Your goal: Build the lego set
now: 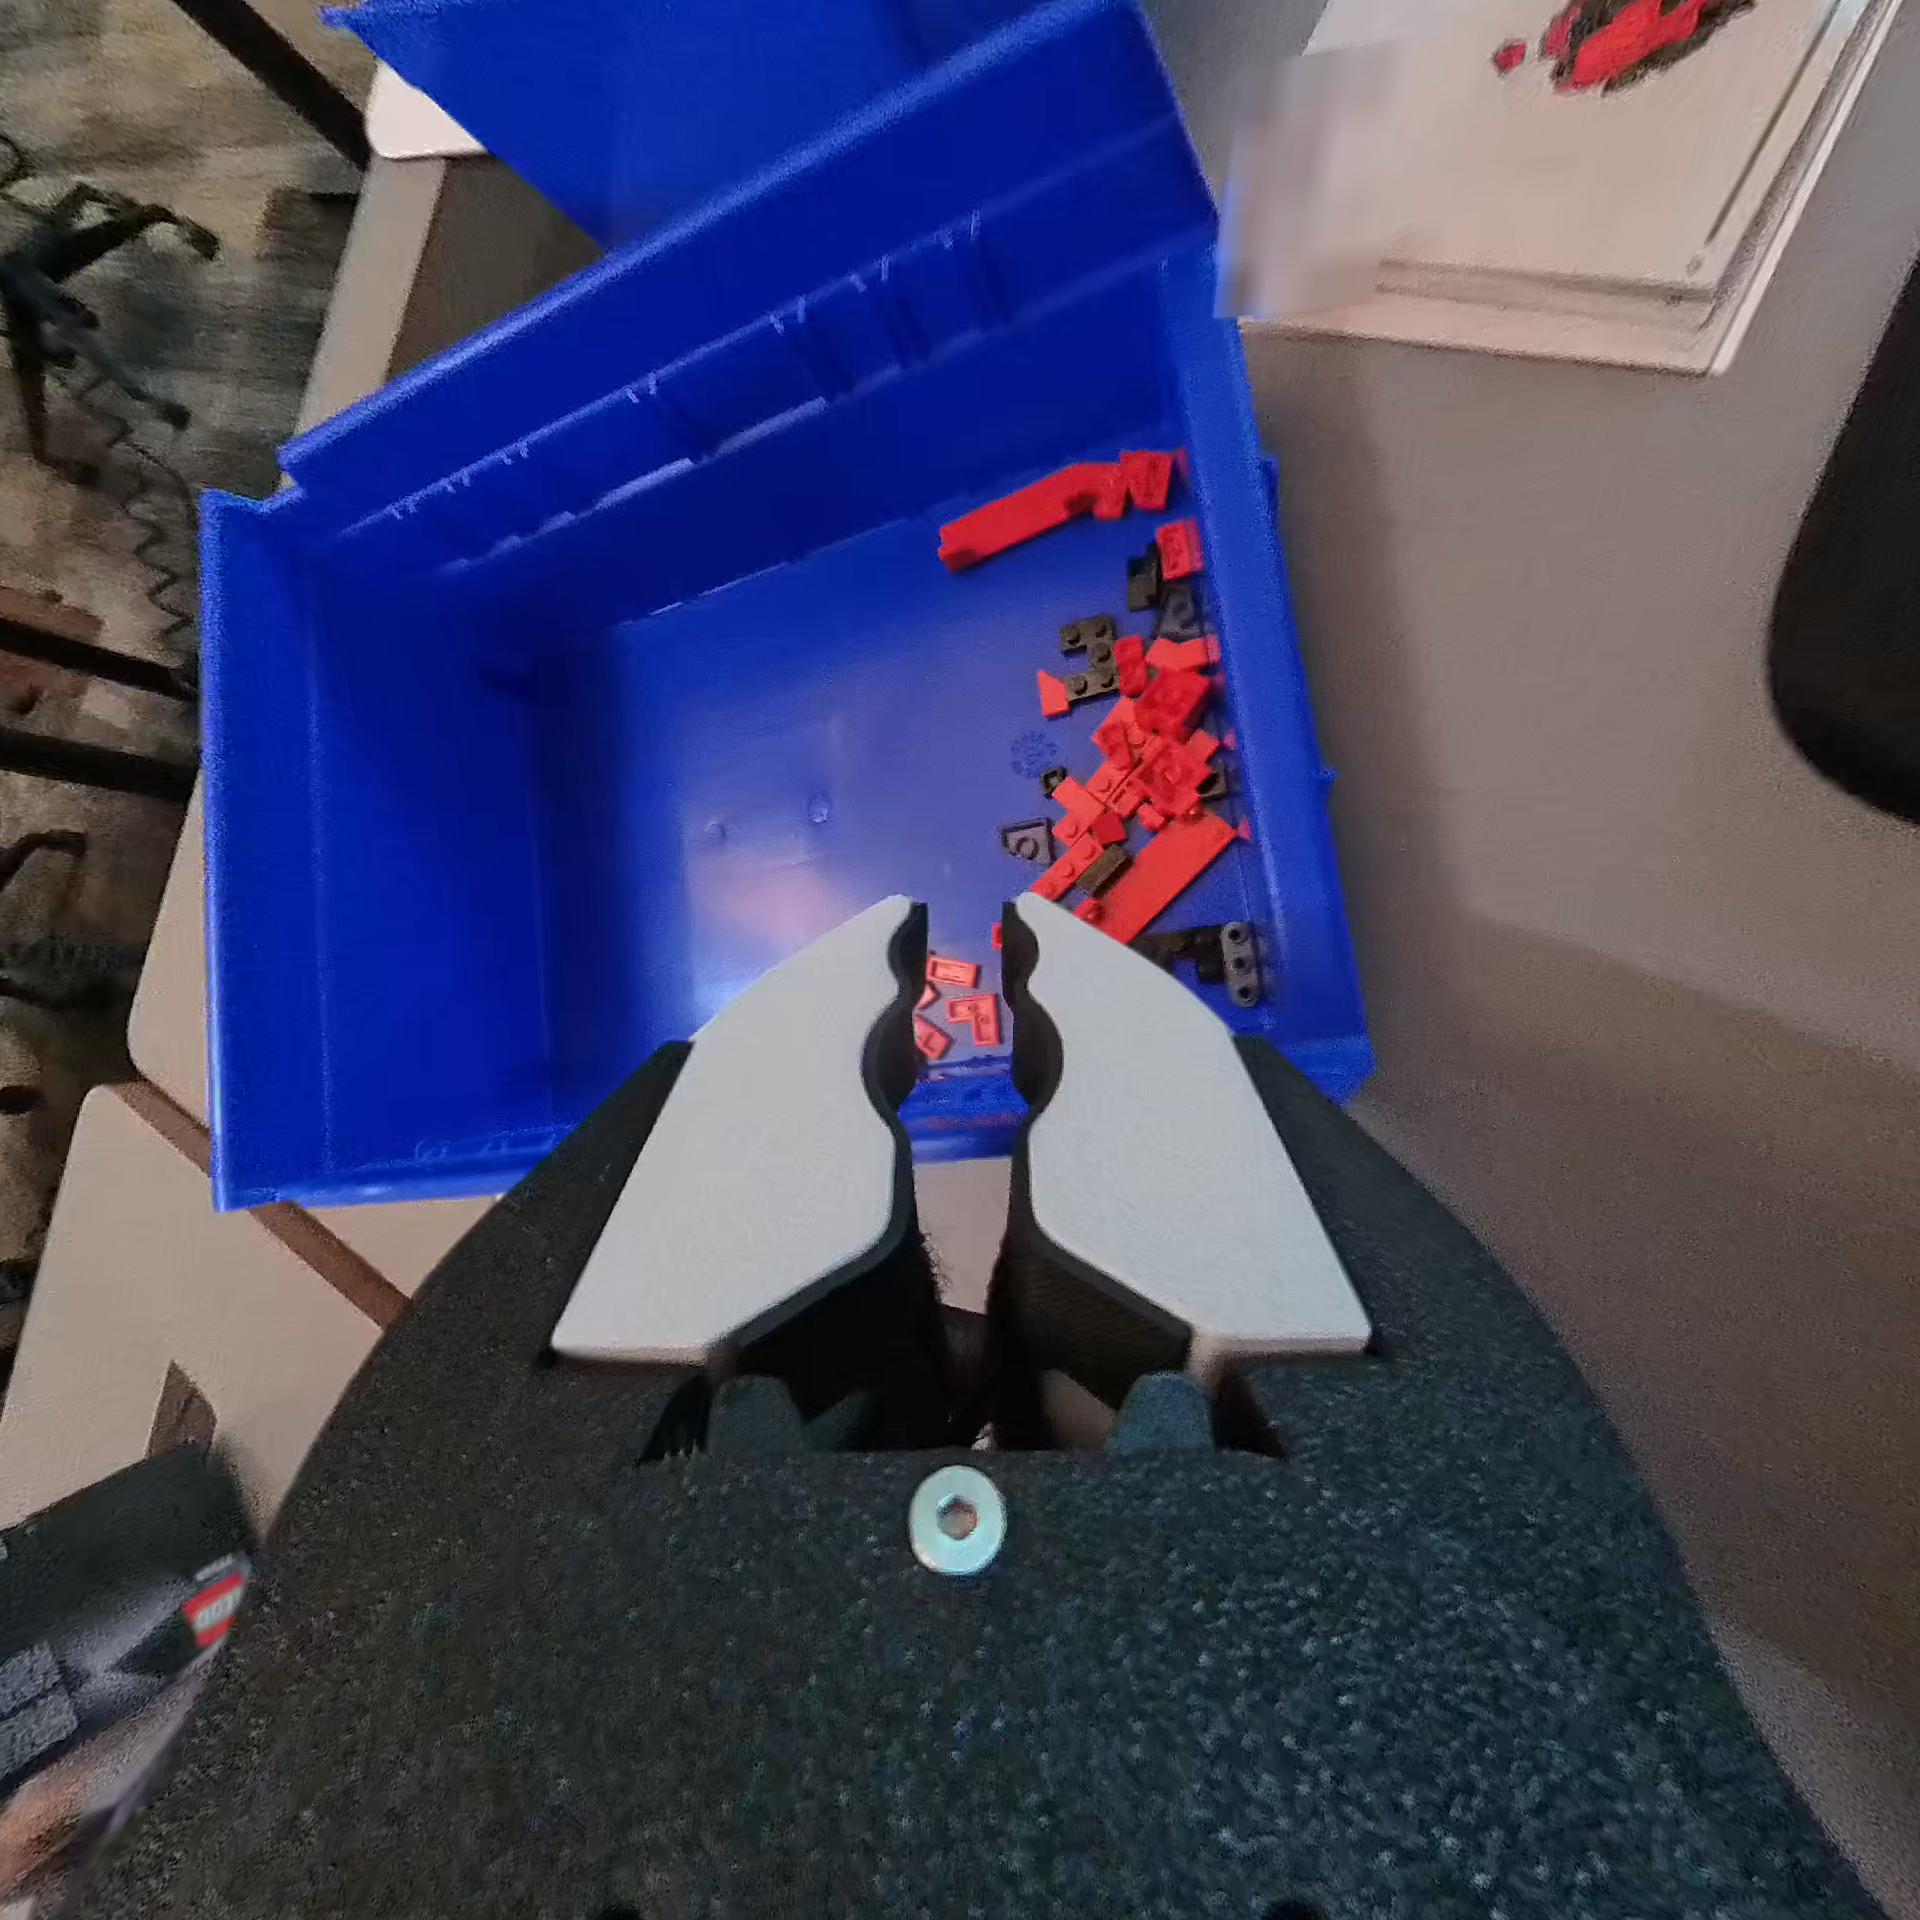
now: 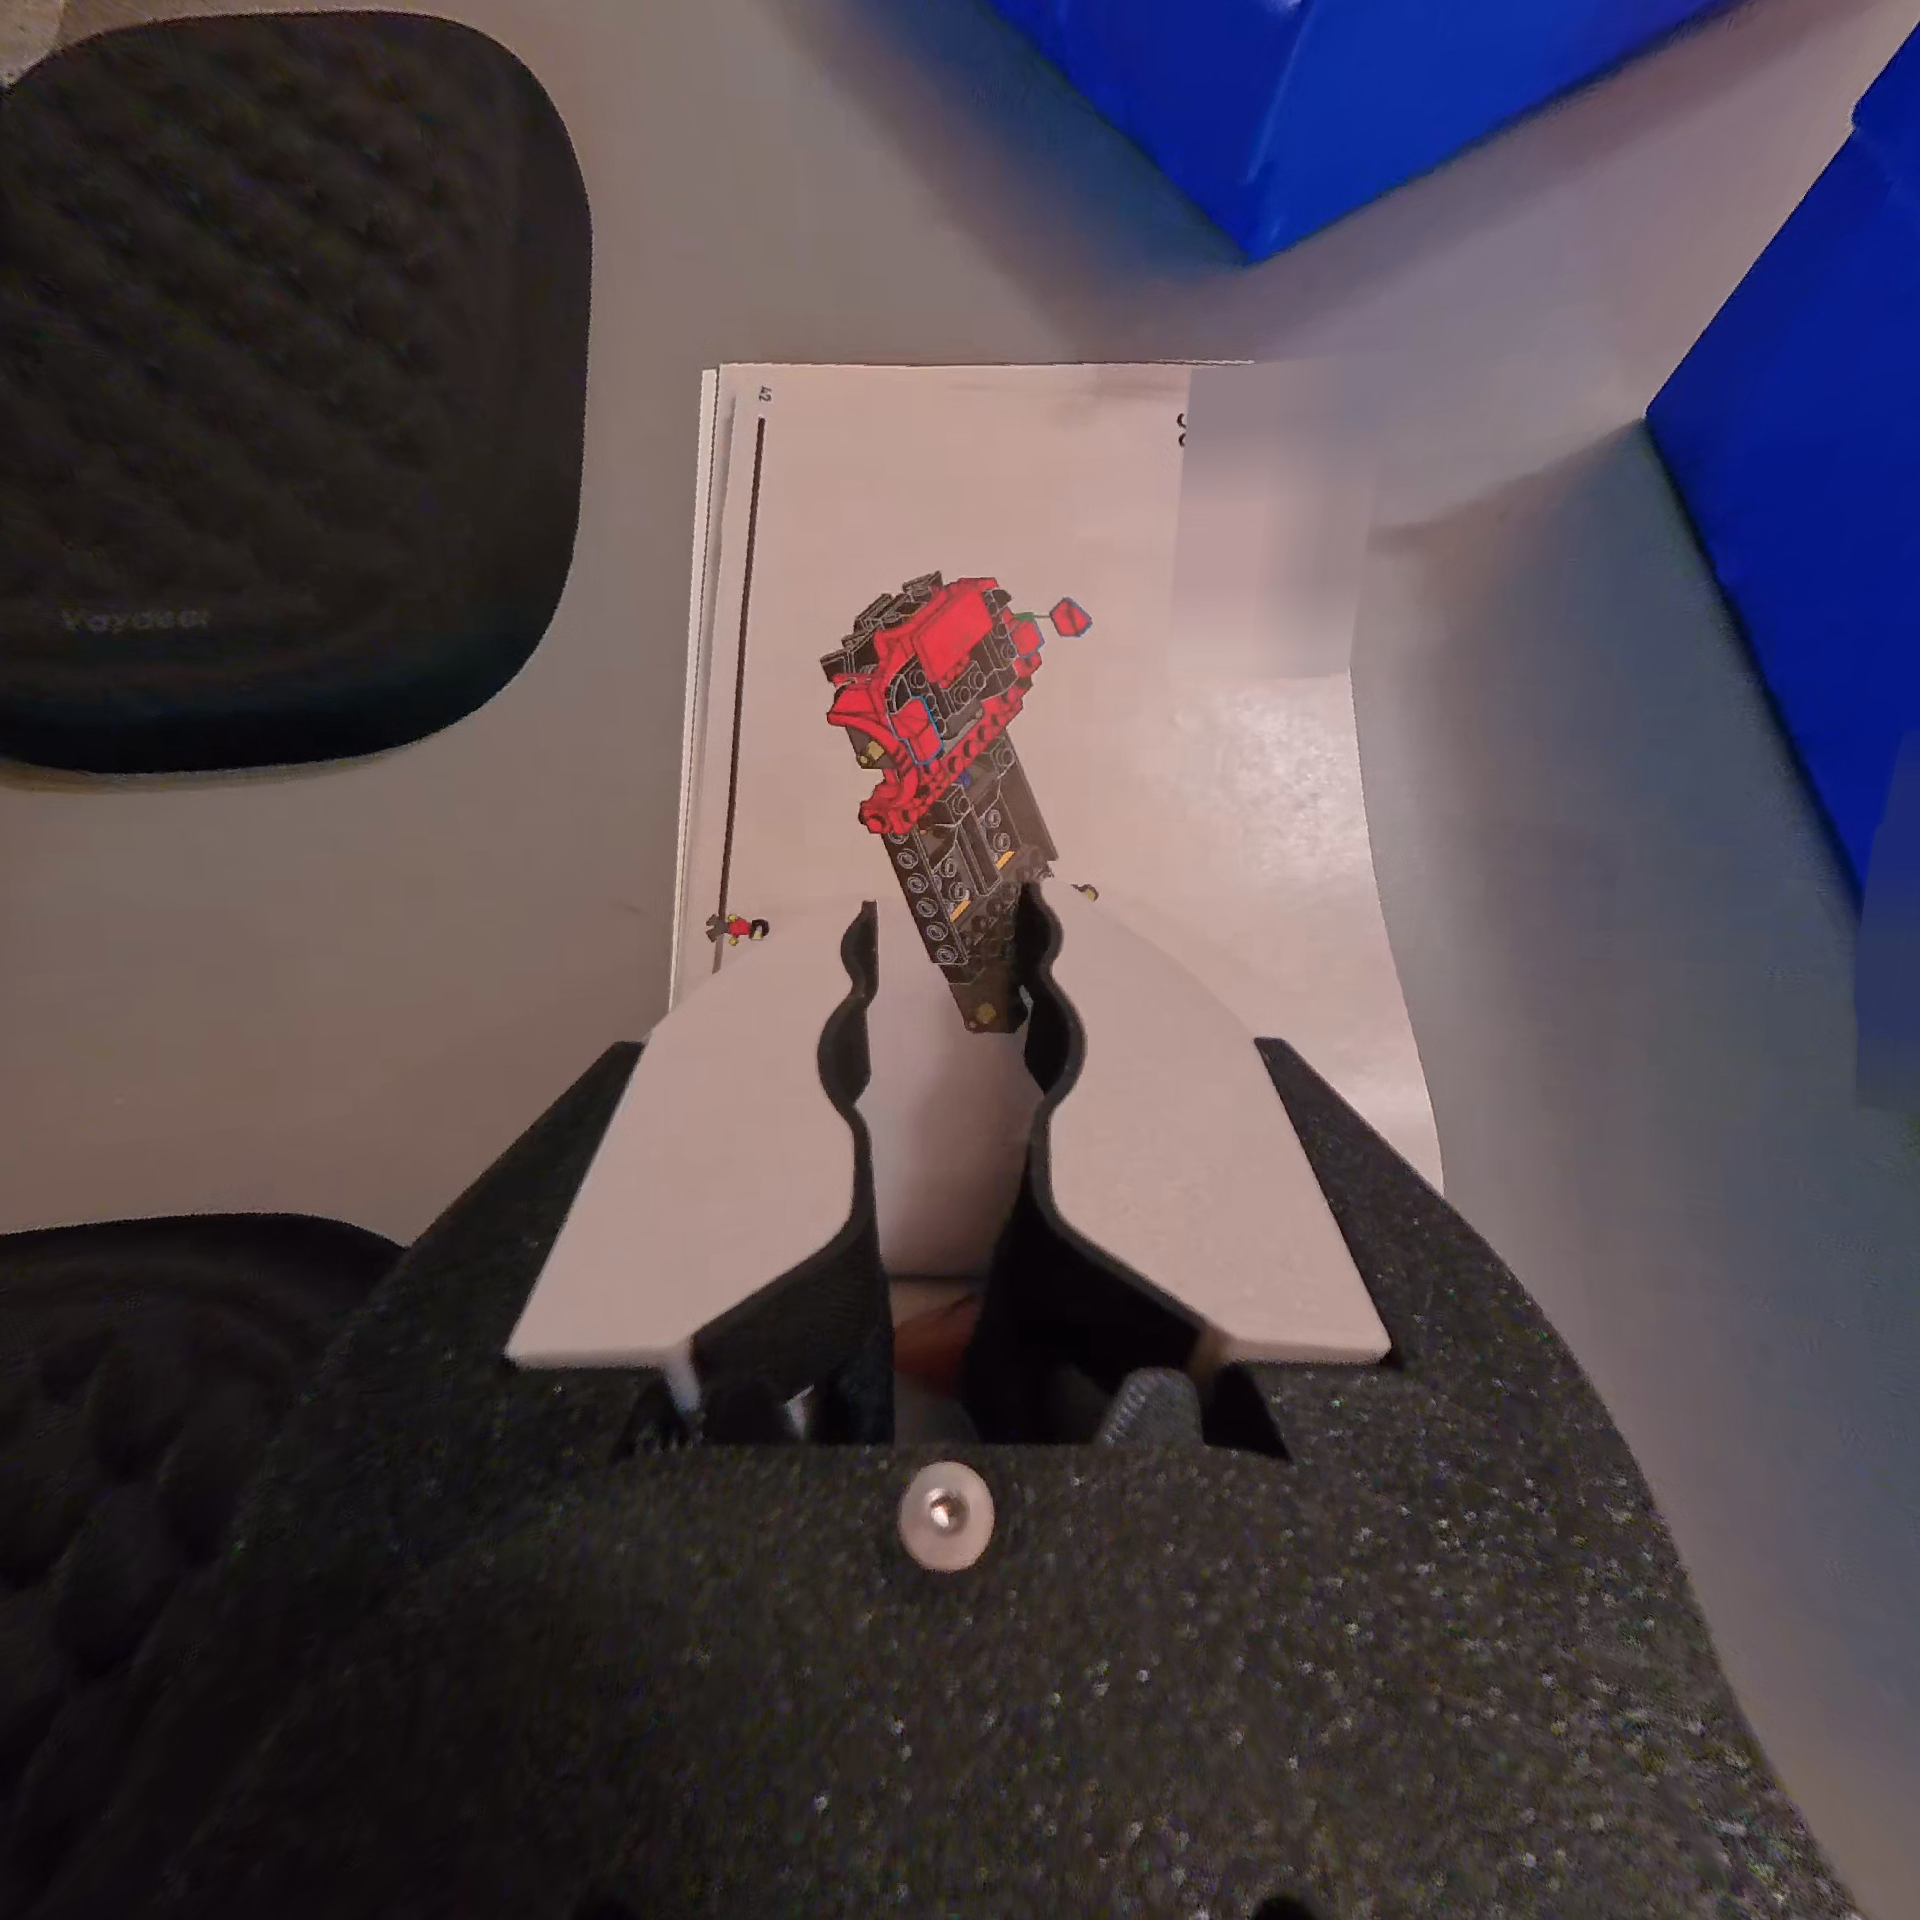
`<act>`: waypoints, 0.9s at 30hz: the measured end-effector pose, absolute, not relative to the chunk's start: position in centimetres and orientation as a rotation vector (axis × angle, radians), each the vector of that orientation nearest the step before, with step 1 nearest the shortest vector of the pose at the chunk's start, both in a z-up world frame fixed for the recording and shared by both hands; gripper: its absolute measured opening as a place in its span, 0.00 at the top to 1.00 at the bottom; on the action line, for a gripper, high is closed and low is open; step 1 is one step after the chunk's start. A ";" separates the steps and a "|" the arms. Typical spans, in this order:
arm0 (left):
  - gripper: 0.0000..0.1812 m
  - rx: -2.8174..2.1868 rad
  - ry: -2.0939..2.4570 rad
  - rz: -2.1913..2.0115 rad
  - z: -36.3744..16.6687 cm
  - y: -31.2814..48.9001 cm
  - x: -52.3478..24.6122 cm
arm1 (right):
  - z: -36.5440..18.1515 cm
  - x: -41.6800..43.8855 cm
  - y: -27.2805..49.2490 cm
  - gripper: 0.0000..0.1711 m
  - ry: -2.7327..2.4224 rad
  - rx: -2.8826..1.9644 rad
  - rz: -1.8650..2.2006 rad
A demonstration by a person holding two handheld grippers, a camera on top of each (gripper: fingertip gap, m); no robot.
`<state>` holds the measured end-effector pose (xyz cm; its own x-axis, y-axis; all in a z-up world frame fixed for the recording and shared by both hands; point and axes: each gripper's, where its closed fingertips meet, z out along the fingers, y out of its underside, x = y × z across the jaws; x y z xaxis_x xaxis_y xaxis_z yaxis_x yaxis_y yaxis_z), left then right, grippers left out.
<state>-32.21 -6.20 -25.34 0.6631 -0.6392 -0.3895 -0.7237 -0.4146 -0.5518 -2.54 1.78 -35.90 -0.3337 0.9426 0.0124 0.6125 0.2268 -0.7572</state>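
Left tongs [image 1: 961, 914] slightly apart, empty, over blue bin [image 1: 416, 831]. Right tongs [image 2: 951, 914] apart, empty, over booklet [image 2: 1039, 499]. Advice: check page, pick single red piece [image 1: 971, 1008], avoid pile.

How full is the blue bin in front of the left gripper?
Mostly empty. The blue bin shows bare floor; red and black lego pieces lie loose only along its right side.

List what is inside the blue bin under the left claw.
The blue bin holds loose red and black bricks along its right wall. The left claw covers some near the front.
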 end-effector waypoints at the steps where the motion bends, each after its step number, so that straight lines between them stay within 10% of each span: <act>1: 0.93 -2.177 1.057 0.157 -25.7 -5.6 -32.7 | -35.9 -2.6 1.8 0.85 -2.028 -1.428 0.917; 12: 0.61 -1.998 -0.019 0.206 -23.3 -4.9 -38.3 | -28.3 -8.3 1.1 0.76 -2.002 -1.215 1.025; 27: 0.80 -2.001 -0.105 -0.015 -27.0 -8.1 -34.1 | -26.9 -21.1 1.9 0.76 -1.952 -1.355 0.851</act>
